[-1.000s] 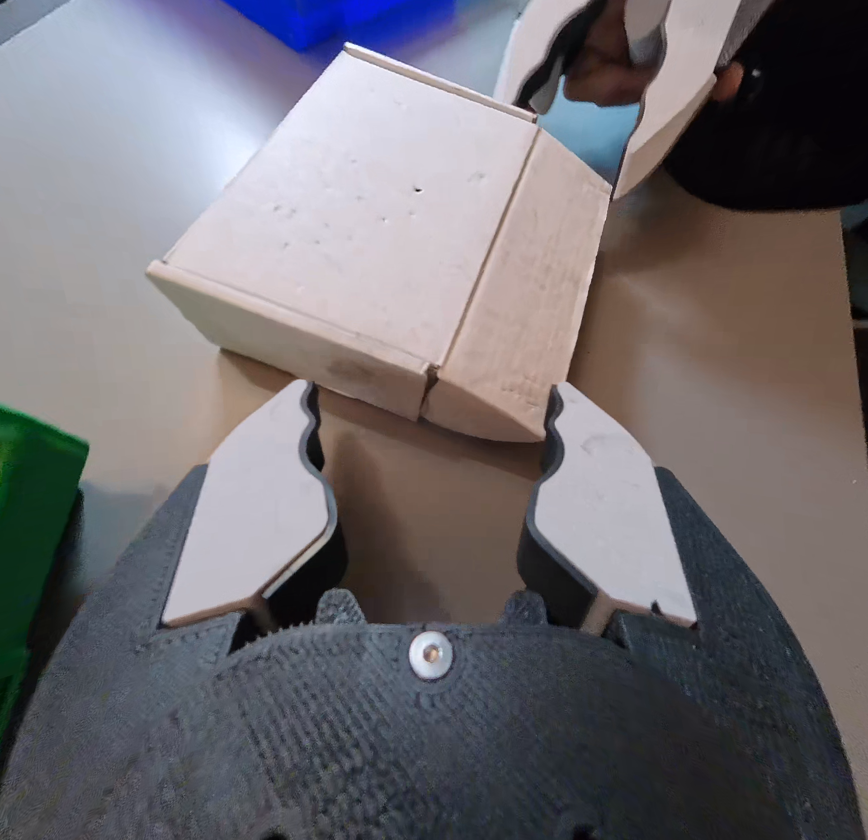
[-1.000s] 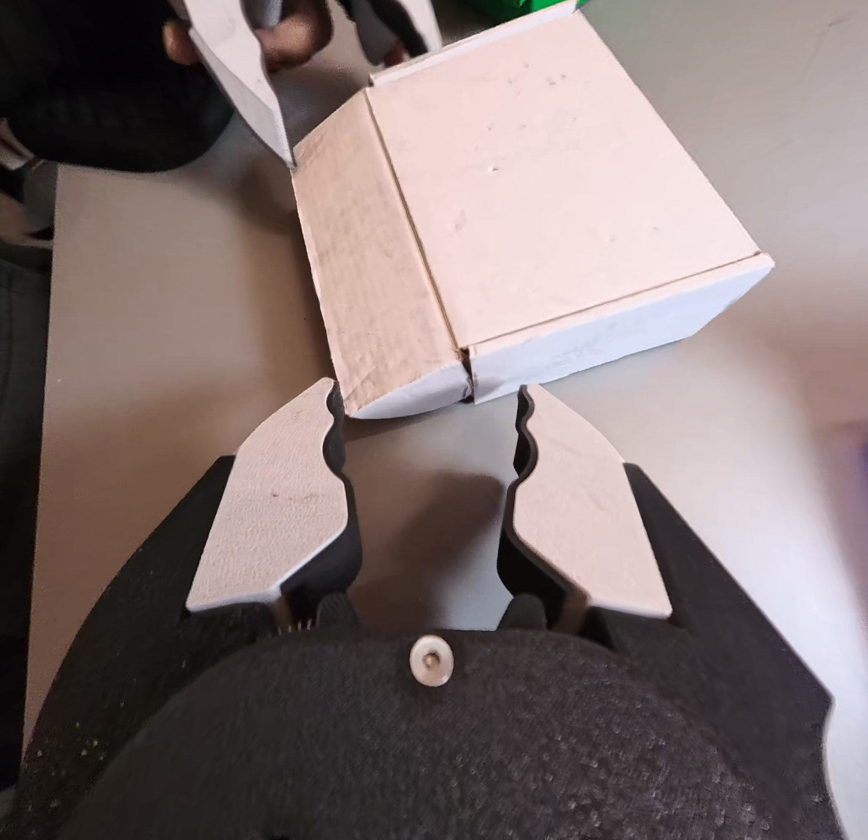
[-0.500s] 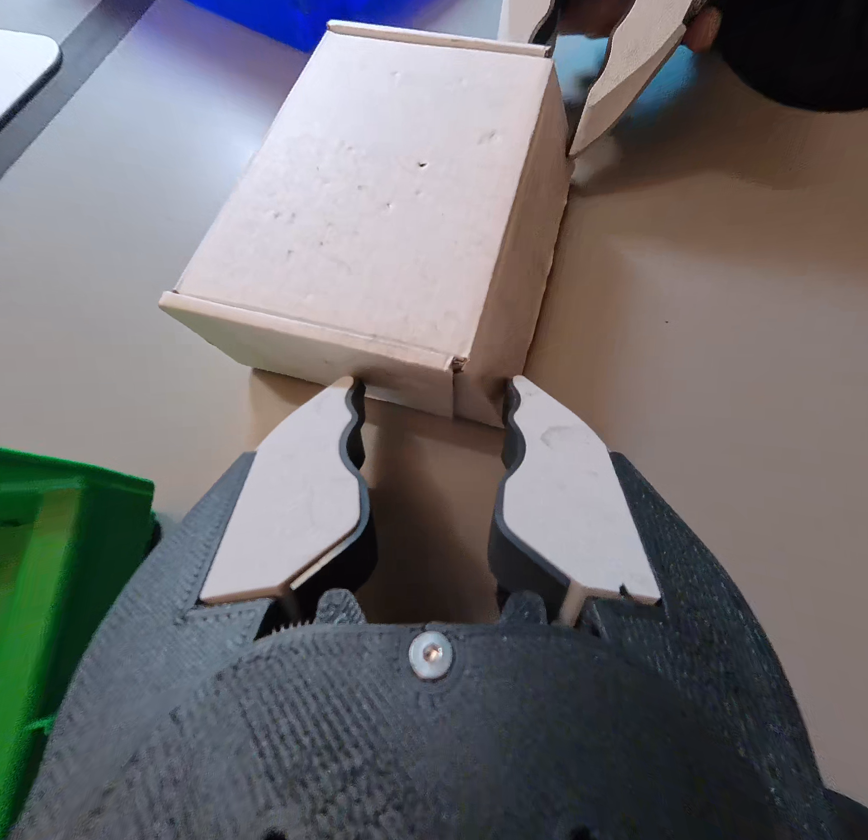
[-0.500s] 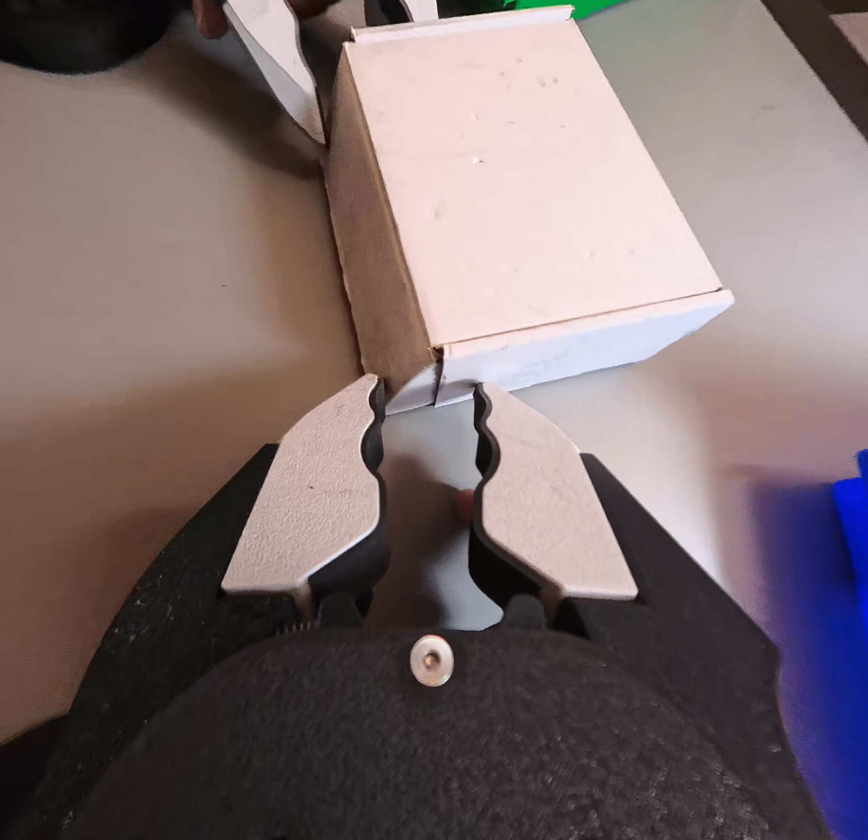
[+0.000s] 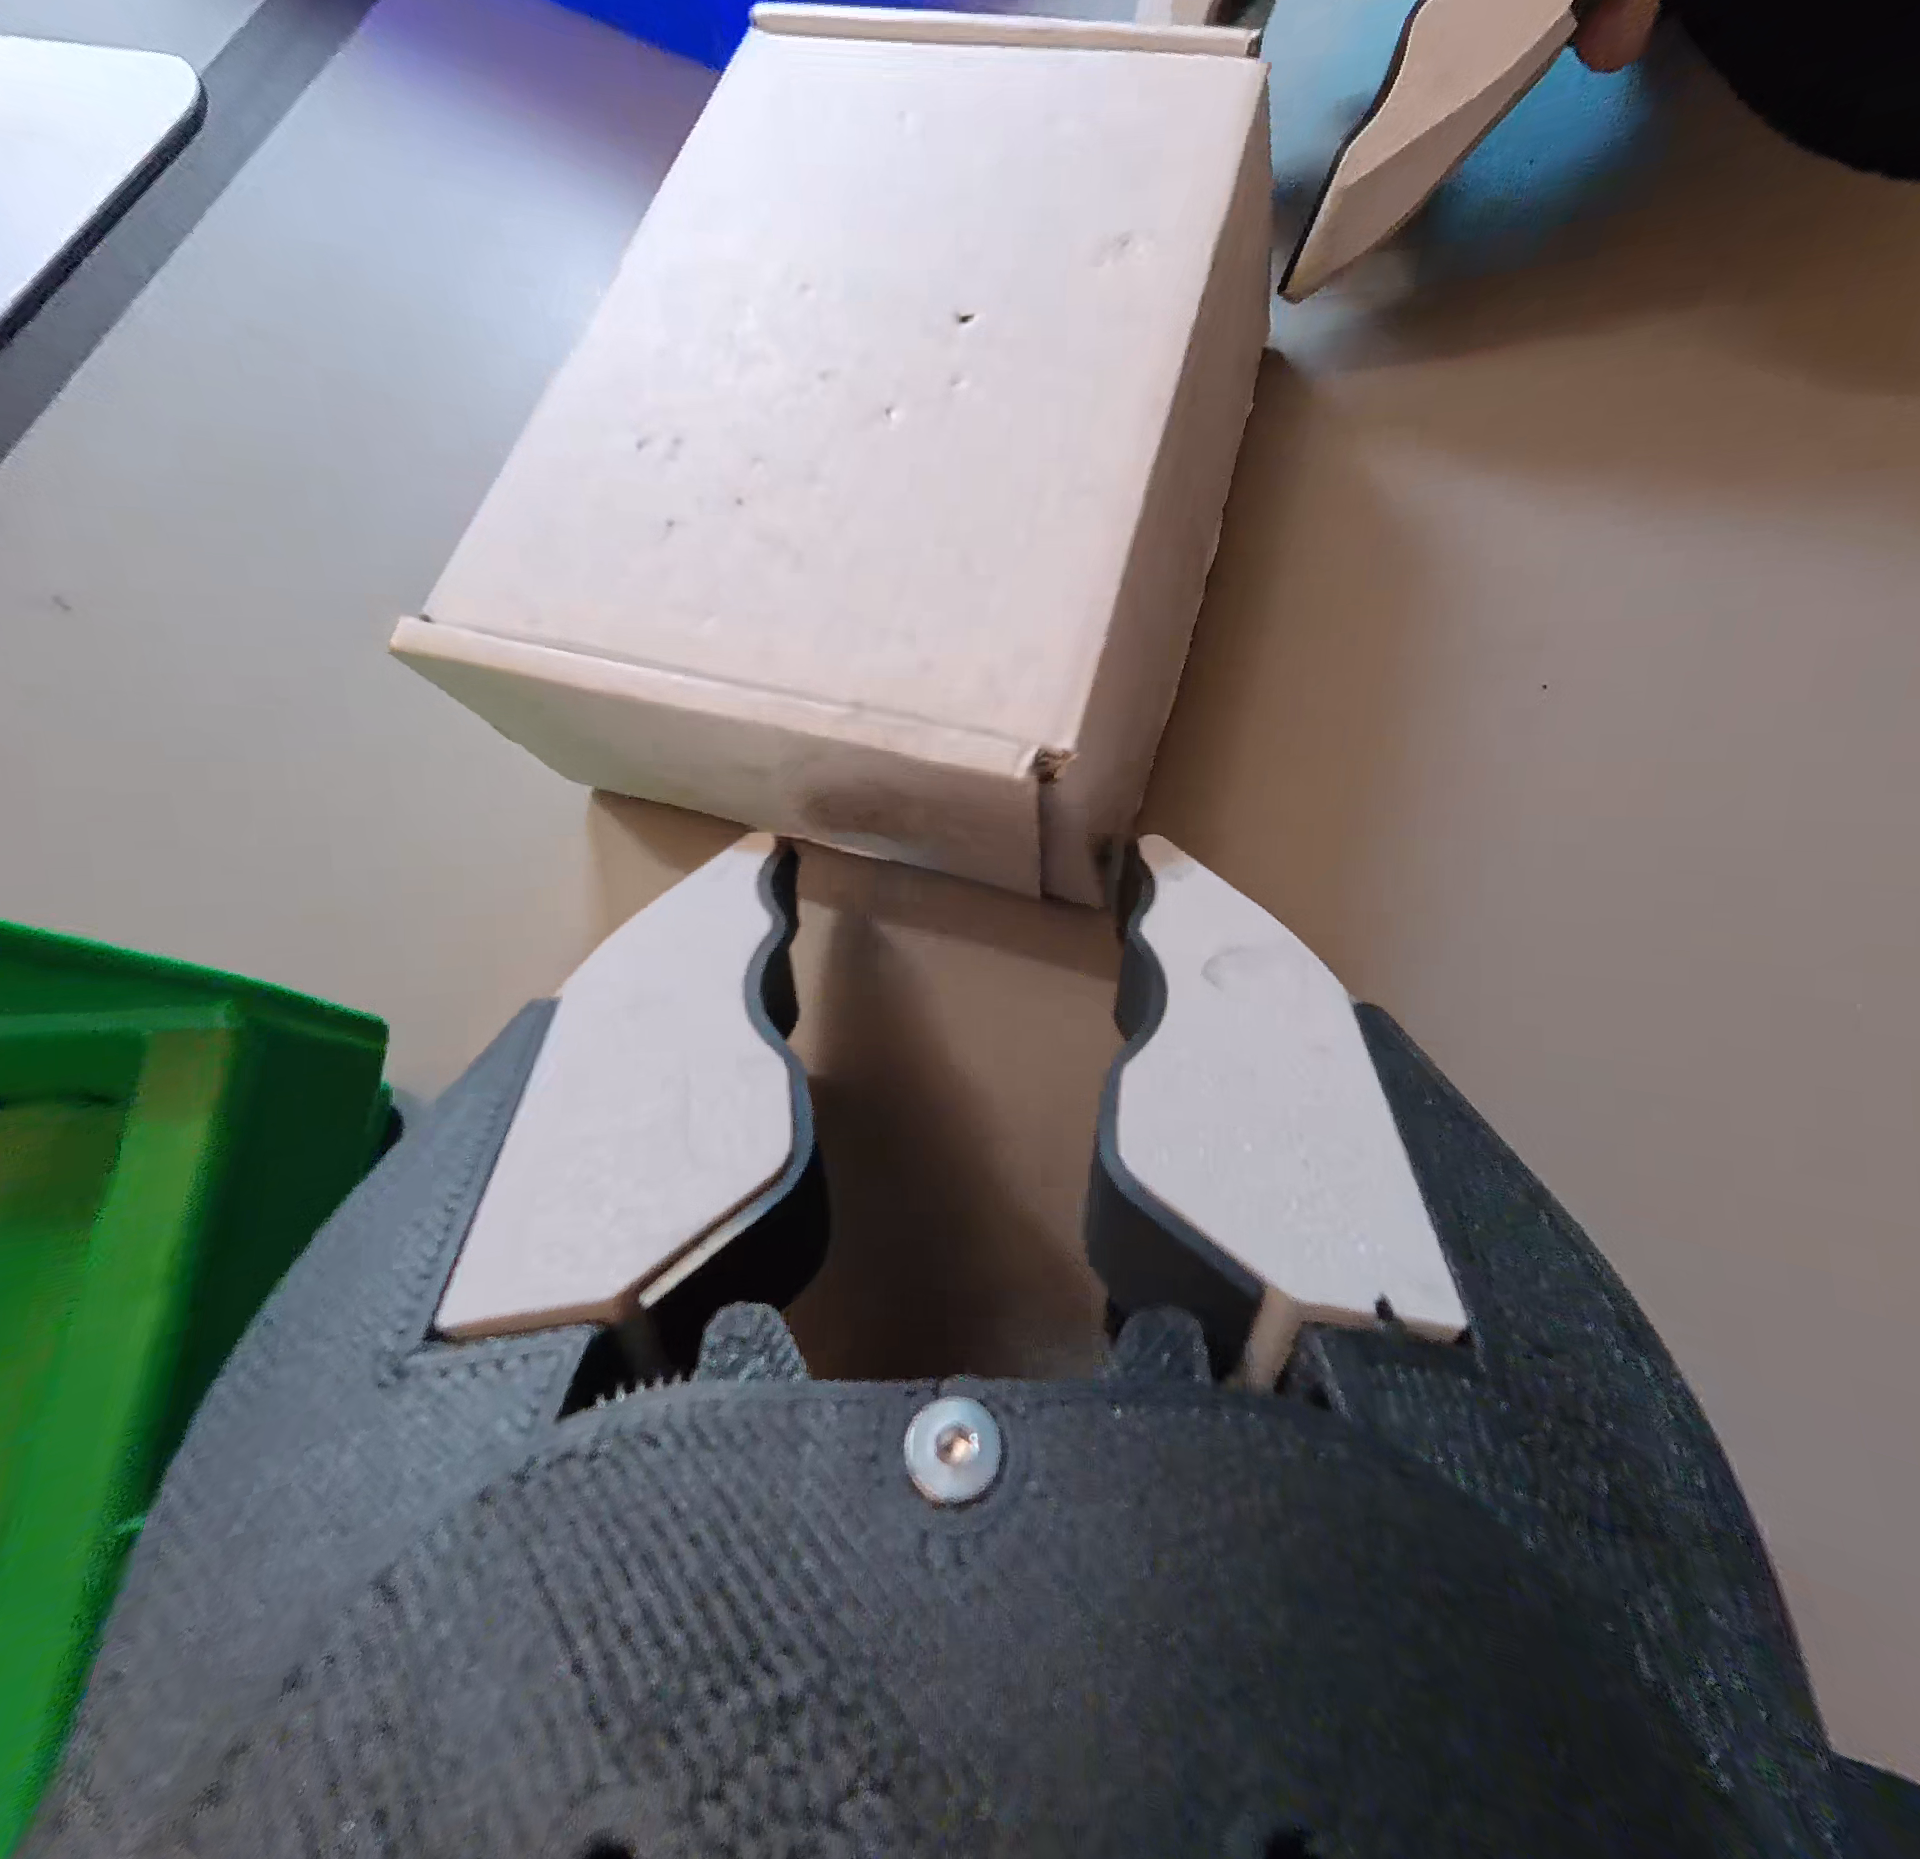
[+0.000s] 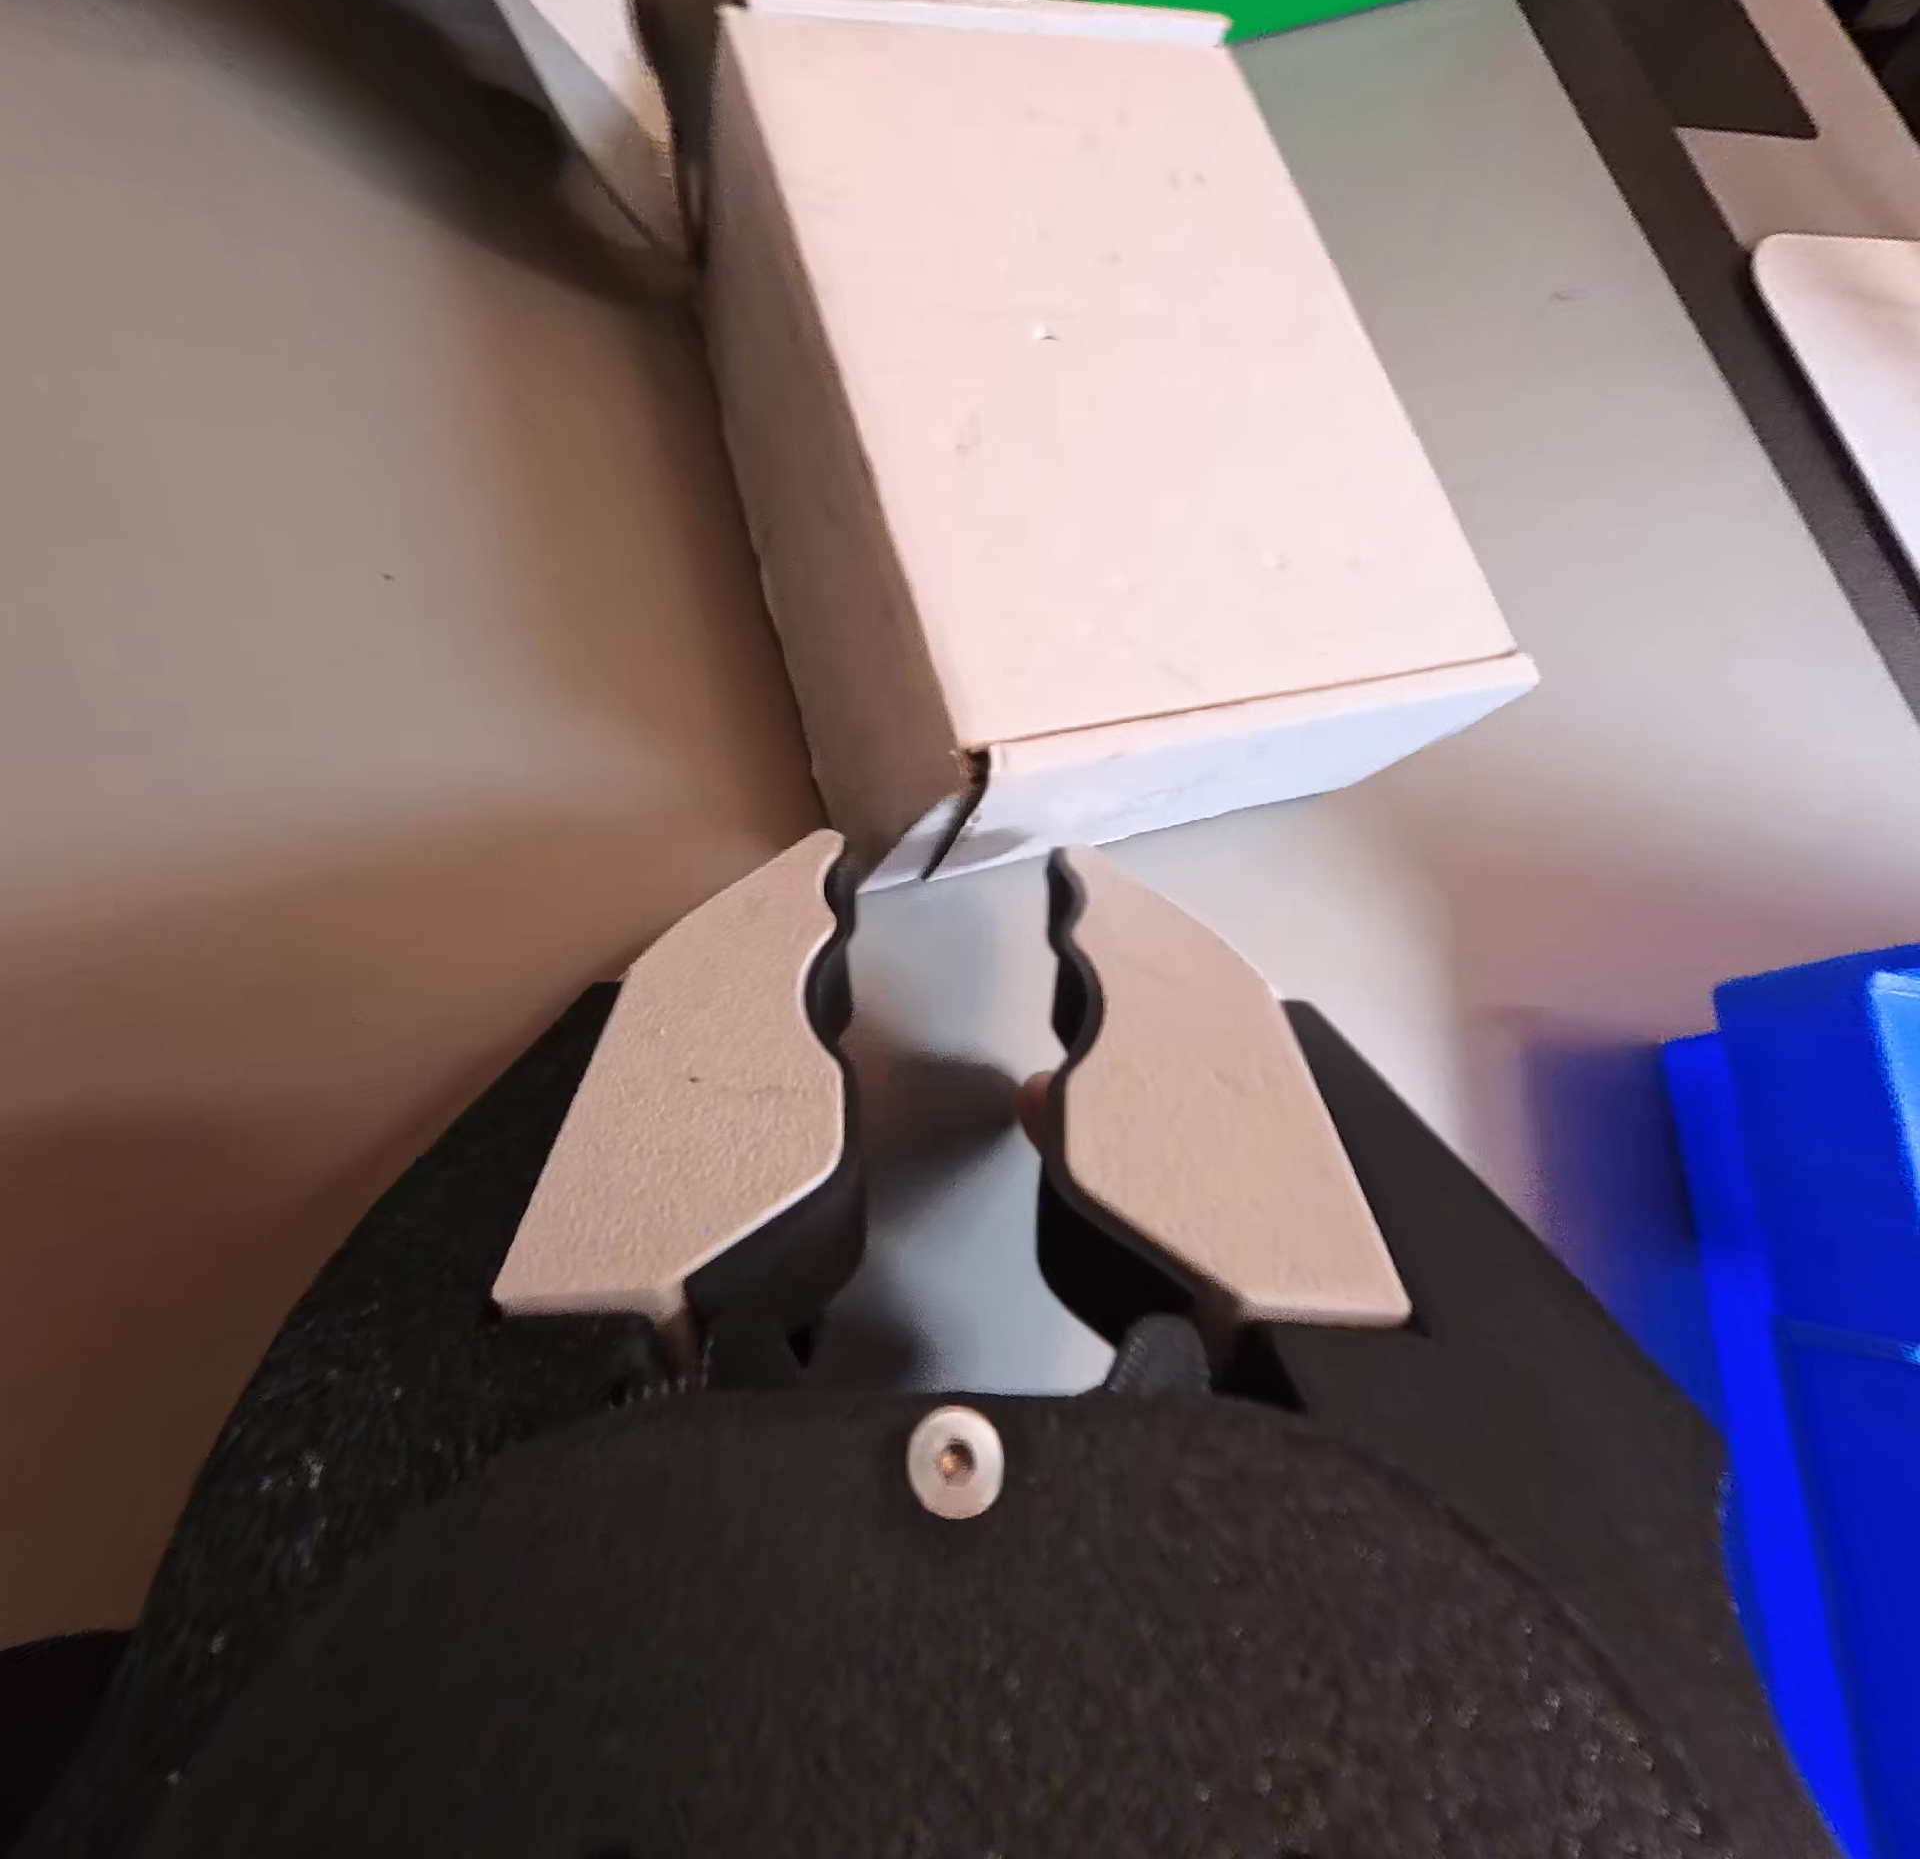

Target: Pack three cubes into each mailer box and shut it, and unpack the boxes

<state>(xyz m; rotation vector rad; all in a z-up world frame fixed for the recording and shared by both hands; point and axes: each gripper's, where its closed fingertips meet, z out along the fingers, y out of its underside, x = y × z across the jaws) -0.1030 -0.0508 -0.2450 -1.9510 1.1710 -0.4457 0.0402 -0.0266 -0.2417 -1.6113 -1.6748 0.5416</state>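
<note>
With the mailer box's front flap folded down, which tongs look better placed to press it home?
Probably the left tongs: their open tips straddle the mailer box corner, one at the flap face. The right tongs sit at the opposite corner, similarly close, so it's marginal.

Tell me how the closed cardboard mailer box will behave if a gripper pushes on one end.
The mailer box lies flat on its broad face on the smooth table, so it would probably slide, not tip. Pushed near a corner it would likely pivot. Its thin, already dimpled cardboard may dent under hard fingertip pressure.
</note>
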